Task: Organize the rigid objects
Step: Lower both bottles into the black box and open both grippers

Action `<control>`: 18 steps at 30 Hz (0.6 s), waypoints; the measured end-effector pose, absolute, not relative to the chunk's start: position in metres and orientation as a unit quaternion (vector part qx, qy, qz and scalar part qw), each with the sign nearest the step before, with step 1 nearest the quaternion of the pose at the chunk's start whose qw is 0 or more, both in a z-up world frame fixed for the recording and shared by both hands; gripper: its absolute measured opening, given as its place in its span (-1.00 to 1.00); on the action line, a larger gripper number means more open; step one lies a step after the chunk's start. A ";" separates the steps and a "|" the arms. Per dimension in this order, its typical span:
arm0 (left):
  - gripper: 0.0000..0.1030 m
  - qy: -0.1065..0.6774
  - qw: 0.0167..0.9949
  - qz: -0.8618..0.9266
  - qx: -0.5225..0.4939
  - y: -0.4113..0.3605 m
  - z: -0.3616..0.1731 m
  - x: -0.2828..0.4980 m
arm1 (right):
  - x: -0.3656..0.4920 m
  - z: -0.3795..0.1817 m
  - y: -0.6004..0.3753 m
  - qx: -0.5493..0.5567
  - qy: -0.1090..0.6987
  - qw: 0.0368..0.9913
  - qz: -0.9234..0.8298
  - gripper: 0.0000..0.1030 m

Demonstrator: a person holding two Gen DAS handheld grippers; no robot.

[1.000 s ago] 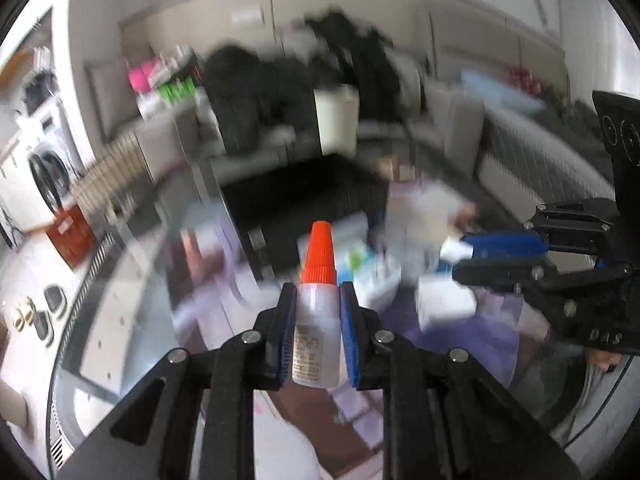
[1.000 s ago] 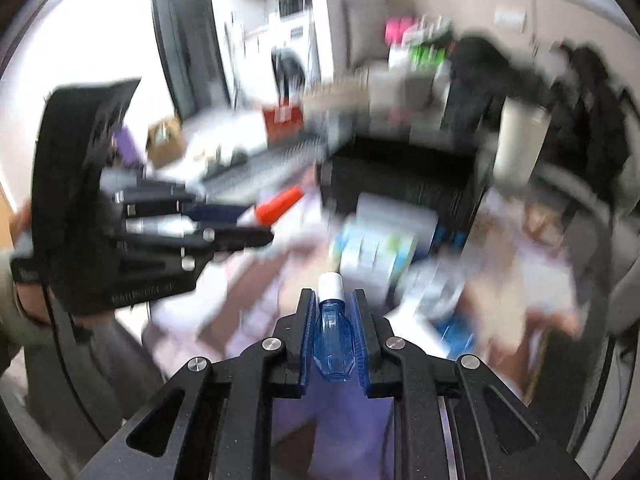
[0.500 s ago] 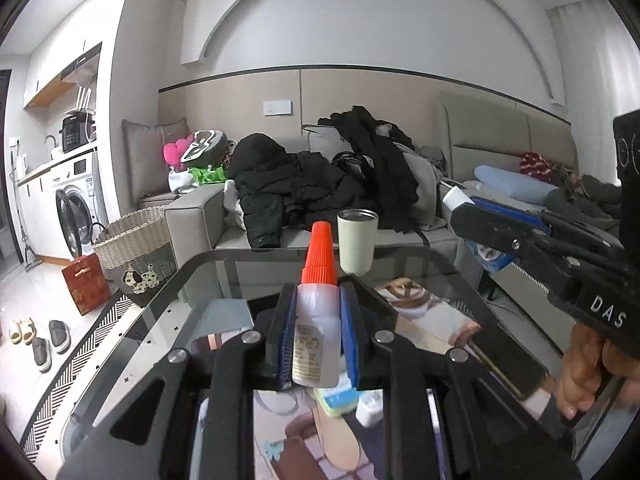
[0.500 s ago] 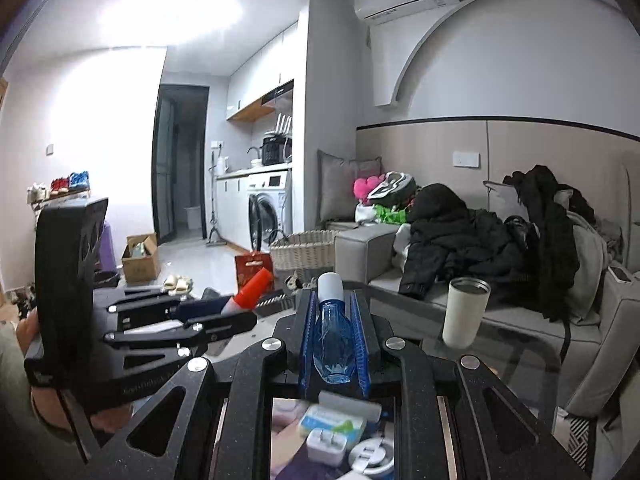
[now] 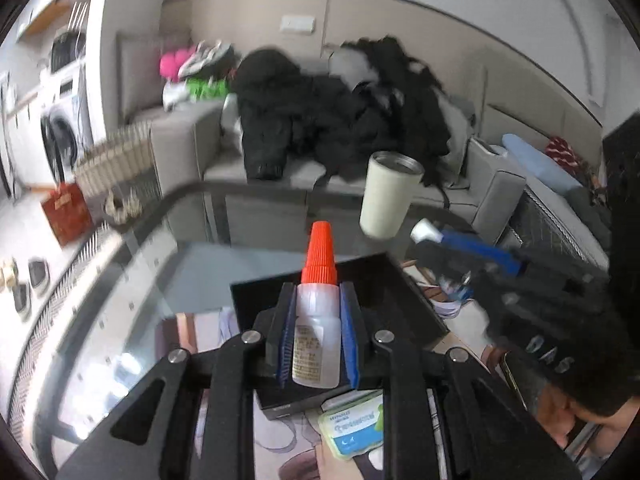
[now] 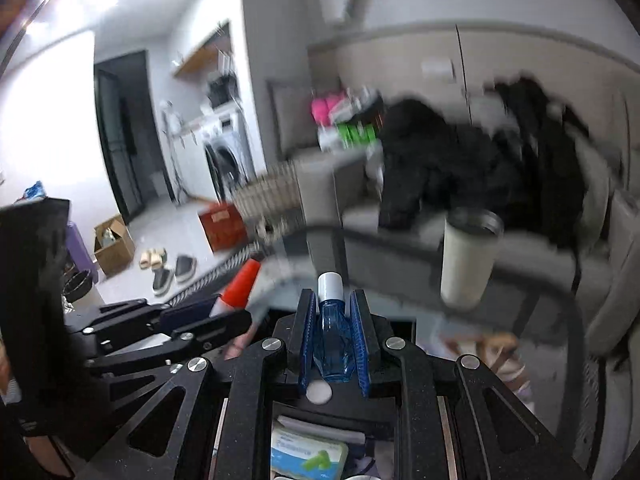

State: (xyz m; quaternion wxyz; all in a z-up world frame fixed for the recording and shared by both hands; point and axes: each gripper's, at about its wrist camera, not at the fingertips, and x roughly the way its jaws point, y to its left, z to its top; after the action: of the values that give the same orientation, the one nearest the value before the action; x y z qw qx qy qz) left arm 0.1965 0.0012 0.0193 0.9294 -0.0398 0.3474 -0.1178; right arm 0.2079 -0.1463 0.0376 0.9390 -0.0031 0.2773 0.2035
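The left gripper (image 5: 316, 344) had its blue-padded fingers (image 5: 285, 346) pressed tight on a small white glue bottle (image 5: 316, 336), standing upright between them, long axis vertical, its ribbed orange cap (image 5: 319, 254) pointing up and away from the camera; the printed label on its front was too blurred to read. And the right gripper (image 6: 331, 340) was clamped just as tightly on a clear blue bottle (image 6: 331, 344), also upright, white cap (image 6: 330, 286) on top. Both bottles were held in the air above the glass desk (image 5: 132, 300), over a black tray (image 5: 384, 300). From the left view the right gripper's black frame showed the white letters "DAS" (image 5: 550, 354). A green-and-white packet (image 5: 354, 424) lay below the fingers, its blue print unreadable. A cream tumbler (image 5: 390, 196) stood at the desk's far edge.
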 end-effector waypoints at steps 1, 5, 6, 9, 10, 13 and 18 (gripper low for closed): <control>-0.63 0.367 0.922 -0.119 -0.036 -0.004 0.013 0.203 | 0.219 0.029 -0.145 -0.001 0.299 0.933 0.203 -0.66; -0.63 0.425 0.897 -0.121 -0.026 -0.016 -0.010 0.221 | 0.252 -0.012 -0.151 0.013 0.382 0.905 0.186 -0.66; -0.63 0.435 0.892 -0.118 -0.023 -0.019 -0.014 0.225 | 0.254 -0.024 -0.155 0.014 0.394 0.900 0.184 -0.66; -0.63 0.448 0.886 -0.119 -0.022 -0.025 -0.021 0.227 | 0.261 -0.042 -0.158 0.016 0.427 0.886 0.182 -0.66; -0.63 0.458 0.880 -0.122 -0.016 -0.026 -0.025 0.229 | 0.263 -0.046 -0.158 0.011 0.434 0.882 0.183 -0.66; -0.64 0.480 0.869 -0.122 -0.016 -0.030 -0.035 0.234 | 0.263 -0.052 -0.156 0.011 0.448 0.874 0.187 -0.66; -0.64 0.504 0.855 -0.122 -0.005 -0.036 -0.052 0.239 | 0.264 -0.063 -0.153 0.000 0.469 0.862 0.191 -0.66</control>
State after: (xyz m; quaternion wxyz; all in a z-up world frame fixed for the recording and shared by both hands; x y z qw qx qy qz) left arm 0.2387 -0.0356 -0.0515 0.8554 -0.0054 0.5035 -0.1216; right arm 0.2643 -0.1529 -0.0634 0.8624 0.0001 0.4687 0.1911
